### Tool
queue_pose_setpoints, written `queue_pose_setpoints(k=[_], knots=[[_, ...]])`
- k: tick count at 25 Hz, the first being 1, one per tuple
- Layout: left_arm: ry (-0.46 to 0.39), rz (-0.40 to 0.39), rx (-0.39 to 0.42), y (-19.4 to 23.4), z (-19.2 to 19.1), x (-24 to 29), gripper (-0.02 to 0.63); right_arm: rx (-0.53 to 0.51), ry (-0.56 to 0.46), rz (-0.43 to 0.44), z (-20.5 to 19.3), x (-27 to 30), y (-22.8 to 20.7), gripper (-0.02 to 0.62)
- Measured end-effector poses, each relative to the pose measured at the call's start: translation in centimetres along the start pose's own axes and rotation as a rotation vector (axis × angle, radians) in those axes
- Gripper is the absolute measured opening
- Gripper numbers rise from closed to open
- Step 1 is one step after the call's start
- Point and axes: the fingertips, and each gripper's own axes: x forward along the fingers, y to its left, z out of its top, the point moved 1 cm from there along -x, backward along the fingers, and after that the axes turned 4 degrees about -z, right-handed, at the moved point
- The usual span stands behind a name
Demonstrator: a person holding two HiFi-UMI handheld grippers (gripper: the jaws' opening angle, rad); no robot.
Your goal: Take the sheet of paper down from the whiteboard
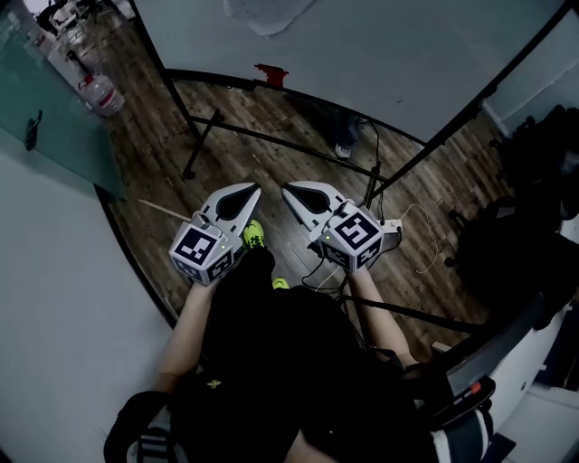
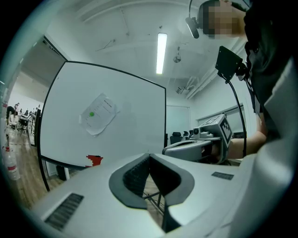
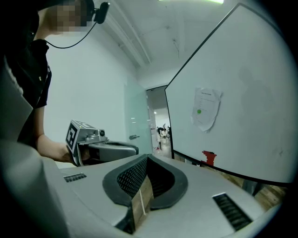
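Observation:
A curled white sheet of paper (image 2: 98,114) hangs on the whiteboard (image 2: 130,130), pinned by a small green dot. The right gripper view shows the same sheet (image 3: 206,108), and its lower edge (image 1: 262,16) shows at the top of the head view. Below it, a red object (image 1: 270,74) sits on the board's bottom rail. My left gripper (image 1: 249,188) and right gripper (image 1: 288,190) are held side by side, level, well short of the board. Both point toward it, with jaws shut and nothing between them. Each gripper view shows the other gripper beside it.
The whiteboard's black stand legs (image 1: 271,140) and crossbars spread over the wooden floor in front of me. A water bottle (image 1: 99,93) and a frosted glass panel (image 1: 54,118) stand to the left. Cables (image 1: 425,235) and dark chairs (image 1: 534,181) lie to the right.

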Motion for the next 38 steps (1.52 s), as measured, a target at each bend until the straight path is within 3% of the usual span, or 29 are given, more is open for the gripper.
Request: queue_pose_setpoints(k=[15,38], knots=[[-0.029,-0.004,0.034,6.0,1.7,3.5,0.021,-0.019,0.003,-0.041,1.1,4.8,-5.2,-0.002],[-0.004,-0.059,0.042,19.3,5.0,9.9,0.021,-0.024,0.002,-0.12,4.9,16.3,-13.4,-0.002]])
